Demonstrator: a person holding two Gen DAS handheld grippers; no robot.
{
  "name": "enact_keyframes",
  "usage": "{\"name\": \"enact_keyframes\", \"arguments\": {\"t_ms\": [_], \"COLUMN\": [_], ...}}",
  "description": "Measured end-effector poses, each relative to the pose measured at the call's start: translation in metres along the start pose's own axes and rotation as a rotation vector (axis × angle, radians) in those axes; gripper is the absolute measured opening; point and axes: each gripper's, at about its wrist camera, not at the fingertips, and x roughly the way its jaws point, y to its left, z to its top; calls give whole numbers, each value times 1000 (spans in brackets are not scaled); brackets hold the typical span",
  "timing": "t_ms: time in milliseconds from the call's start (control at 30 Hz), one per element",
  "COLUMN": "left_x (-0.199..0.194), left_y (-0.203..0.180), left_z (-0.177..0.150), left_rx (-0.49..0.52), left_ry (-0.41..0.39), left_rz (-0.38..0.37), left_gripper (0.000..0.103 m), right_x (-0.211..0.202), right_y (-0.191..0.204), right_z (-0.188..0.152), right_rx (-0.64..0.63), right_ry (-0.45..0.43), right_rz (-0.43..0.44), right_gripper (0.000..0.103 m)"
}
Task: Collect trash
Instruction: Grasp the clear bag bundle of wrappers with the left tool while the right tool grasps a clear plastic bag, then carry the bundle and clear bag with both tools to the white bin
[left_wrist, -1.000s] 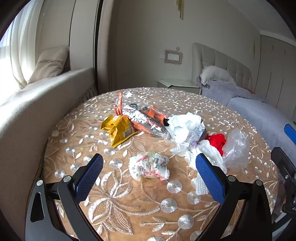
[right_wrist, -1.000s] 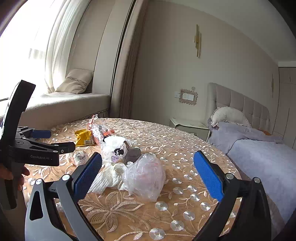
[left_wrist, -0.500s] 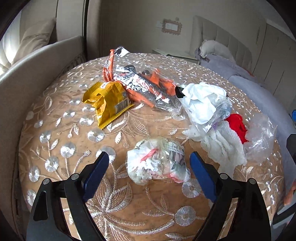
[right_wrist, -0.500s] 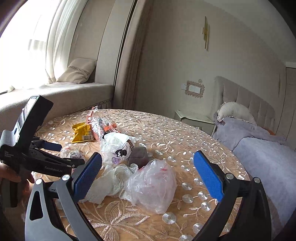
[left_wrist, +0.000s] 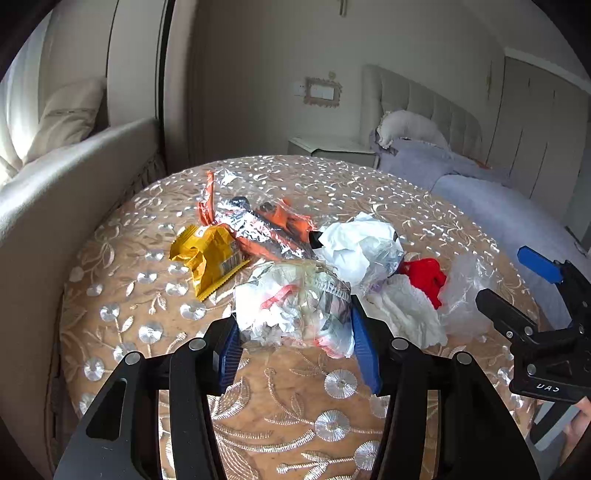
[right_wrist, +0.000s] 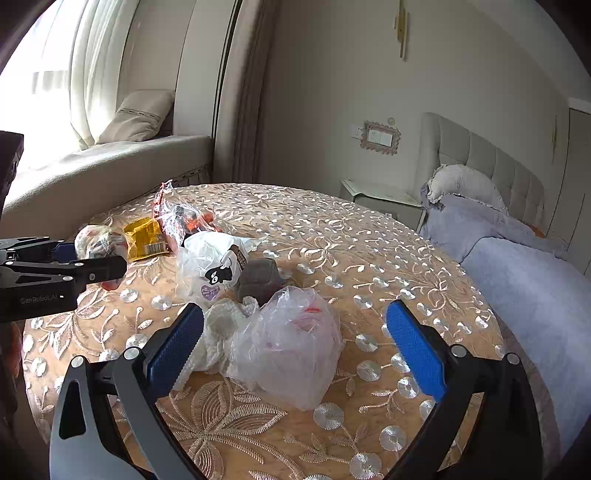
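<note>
Trash wad (left_wrist: 291, 302) now between closing left gripper (left_wrist: 295, 347) — earlier apart.

On the round table (left_wrist: 122, 295), a crumpled wad of wrappers (left_wrist: 291, 306) lies nearest the left gripper (left_wrist: 295, 343), between its closing jaws. Behind it to the left sits a snack packet (left_wrist: 210, 258), with a foil wrapper (left_wrist: 255, 229) behind that and a paper ball in film (left_wrist: 358, 247) to the right. Further right, a cloth (right_wrist: 218, 336) lies beside a plastic bag (right_wrist: 291, 343), which sits between the spread fingers of the right gripper (right_wrist: 295, 347).
</note>
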Motion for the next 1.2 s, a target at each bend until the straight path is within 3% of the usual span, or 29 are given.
{"name": "enact_keyframes", "arguments": {"t_ms": [67, 100, 167, 200, 233, 300, 533, 667, 967, 1200], "left_x": [-2, -3, -7, -8, -11, -18, -44, -56, -69, -75], "left_y": [-3, -4, -8, -8, -10, -11, -32, -56, -137, -204], "left_z": [-1, -1, -3, -4, -4, -4, 1, 0, -23, -59], "left_rx": [8, 9, 12, 15, 18, 23, 47, 78, 183, 260], "left_ry": [1, -1, -6, -9, -15, -28, -88, -109, -105, -68], "left_rz": [-4, -9, -15, -18, -19, -21, -58, -106, -274, -426], "left_gripper": [52, 52, 52, 52, 52, 52, 52, 52, 52, 52], "right_x": [12, 17, 29, 35, 35, 25, -58, -98, -160, -202], "right_y": [1, 2, 3, 2, 1, 0, -22, -34, -63, -91], "right_z": [-2, -4, -8, -10, -12, -10, 10, 9, -36, -86], "right_rx": [0, -3, 2, 17, 26, 33, 58, 52, 80, 127], "right_ry": [62, 96, 161, 193, 200, 163, -98, -181, -206, -181], "right_rz": [11, 11, 35, 50, 66, 69, 38, -8, -147, -280], "right_gripper": [96, 90, 44, 42, 34, 30, 25, 25, 25, 25]}}
